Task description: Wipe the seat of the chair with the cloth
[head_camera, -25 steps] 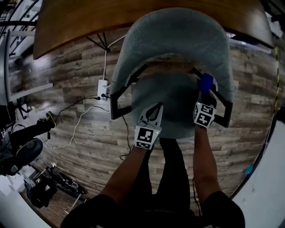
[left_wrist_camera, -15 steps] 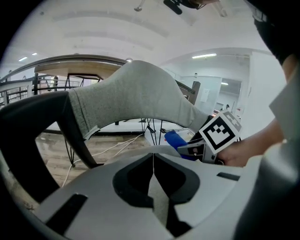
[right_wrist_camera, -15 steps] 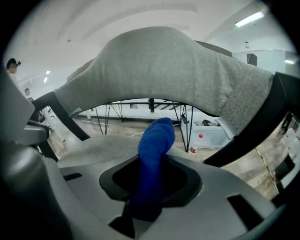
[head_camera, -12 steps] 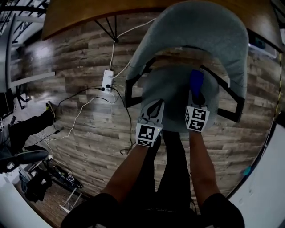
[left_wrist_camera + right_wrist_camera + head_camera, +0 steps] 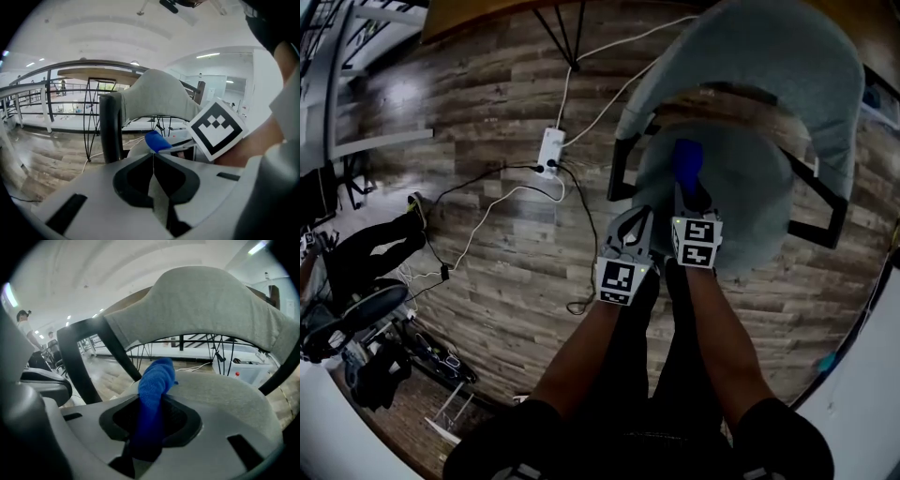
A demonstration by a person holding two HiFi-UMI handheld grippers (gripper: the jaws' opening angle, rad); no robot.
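Note:
A grey padded chair with black arms stands before me; its round seat [image 5: 741,202] [image 5: 220,394] lies under a curved backrest [image 5: 769,56] [image 5: 211,301]. My right gripper [image 5: 692,192] [image 5: 151,420] is shut on a blue cloth [image 5: 685,159] [image 5: 154,385], and the cloth's free end hangs over the seat's left part. My left gripper [image 5: 630,225] [image 5: 153,161] is shut with nothing in it, at the seat's near-left edge beside the left black arm [image 5: 623,169] [image 5: 110,126]. The blue cloth [image 5: 157,140] shows just past its jaws.
A white power strip [image 5: 549,150] with black and white cables [image 5: 487,202] lies on the wood floor left of the chair. A wooden table edge [image 5: 469,9] runs along the top. Dark equipment and a wheeled base [image 5: 356,319] sit at the far left.
Both grippers and the cloth have shifted left across the seat, from its right side toward its left part. The head camera has swung, so the chair now sits further right in view.

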